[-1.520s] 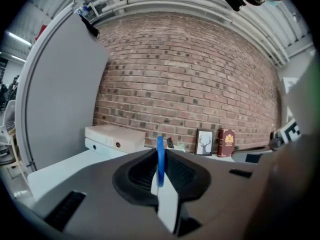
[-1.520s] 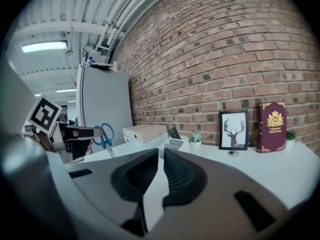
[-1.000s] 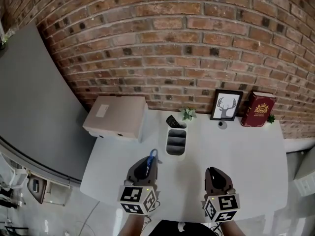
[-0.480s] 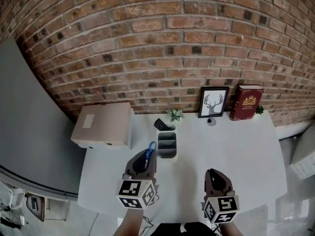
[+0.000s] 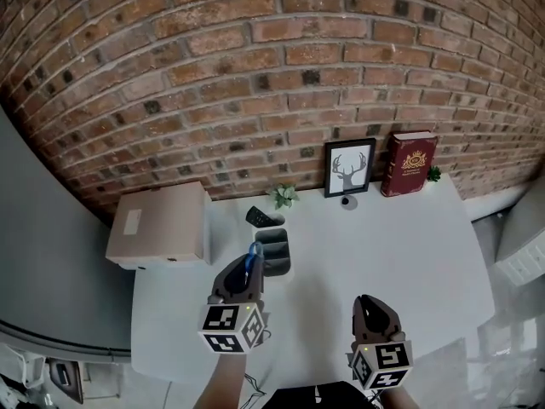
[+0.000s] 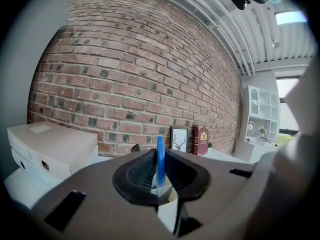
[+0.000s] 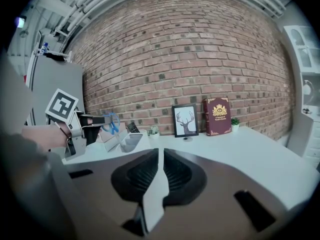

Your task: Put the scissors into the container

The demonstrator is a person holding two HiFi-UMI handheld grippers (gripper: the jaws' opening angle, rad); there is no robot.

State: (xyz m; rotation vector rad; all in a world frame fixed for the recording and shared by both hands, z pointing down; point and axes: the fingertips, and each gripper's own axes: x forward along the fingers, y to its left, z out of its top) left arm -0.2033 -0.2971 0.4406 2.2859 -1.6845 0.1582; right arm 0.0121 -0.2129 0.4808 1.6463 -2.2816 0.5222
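Observation:
My left gripper (image 5: 248, 271) is shut on the scissors (image 5: 253, 253), whose blue handle loops stick out past its tips. The loops hover at the left near corner of the grey compartmented container (image 5: 275, 250) on the white table (image 5: 400, 245). In the left gripper view the blue handle (image 6: 160, 146) stands upright between the closed jaws. My right gripper (image 5: 368, 302) is shut and empty, low over the table's near right part. The right gripper view shows the left gripper (image 7: 75, 126), the scissors (image 7: 111, 122) and the container (image 7: 131, 141) off to the left.
A beige box (image 5: 162, 224) sits at the table's left. Along the brick wall stand a small plant (image 5: 283, 196), a framed deer picture (image 5: 349, 167) and a red book (image 5: 411, 162). A black object (image 5: 255, 216) pokes from the container's far end.
My left gripper has carried the scissors forward and right, closer to the container. The right gripper has stayed put. The head view has shifted, so the table things sit further left.

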